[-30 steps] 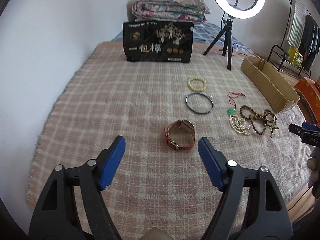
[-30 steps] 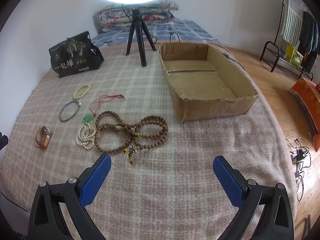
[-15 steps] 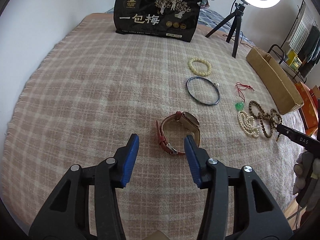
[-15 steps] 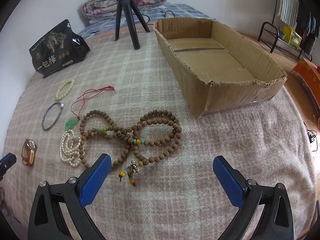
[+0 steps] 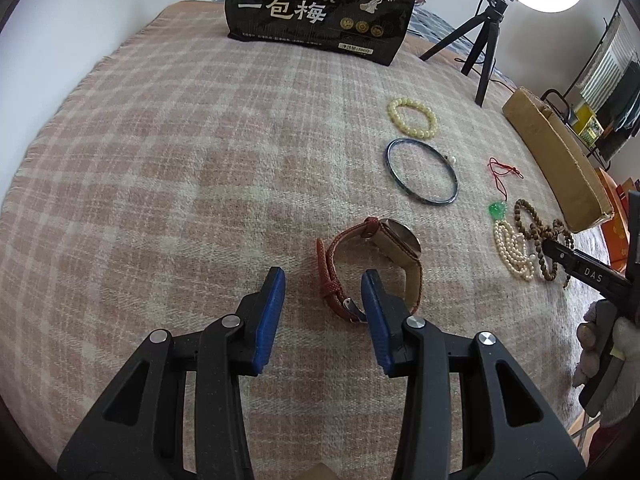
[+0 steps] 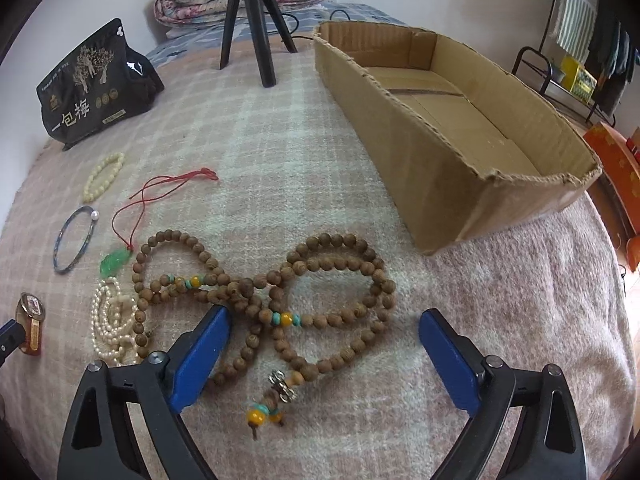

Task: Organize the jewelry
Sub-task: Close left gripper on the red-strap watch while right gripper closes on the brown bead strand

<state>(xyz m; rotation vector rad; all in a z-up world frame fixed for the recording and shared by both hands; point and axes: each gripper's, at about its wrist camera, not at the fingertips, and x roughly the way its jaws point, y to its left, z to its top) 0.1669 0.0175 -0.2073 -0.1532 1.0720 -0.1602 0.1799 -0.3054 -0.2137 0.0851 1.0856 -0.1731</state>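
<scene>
A red-strapped watch lies on the plaid blanket. My left gripper is open, its jaws straddling the near strap without closing on it. Beyond lie a dark bangle, a cream bead bracelet, a green pendant on red cord, a pearl strand and a long wooden bead necklace. My right gripper is open wide, low over the wooden beads, its left finger on them. The watch shows at far left in the right wrist view.
An open cardboard box stands to the right of the jewelry. A black snack bag and a ring-light tripod stand at the back. The blanket edge runs along the left. A clothes rack stands far right.
My left gripper has moved forward and narrowed around the watch strap. My right gripper has dropped and advanced onto the wooden bead necklace, still wide open.
</scene>
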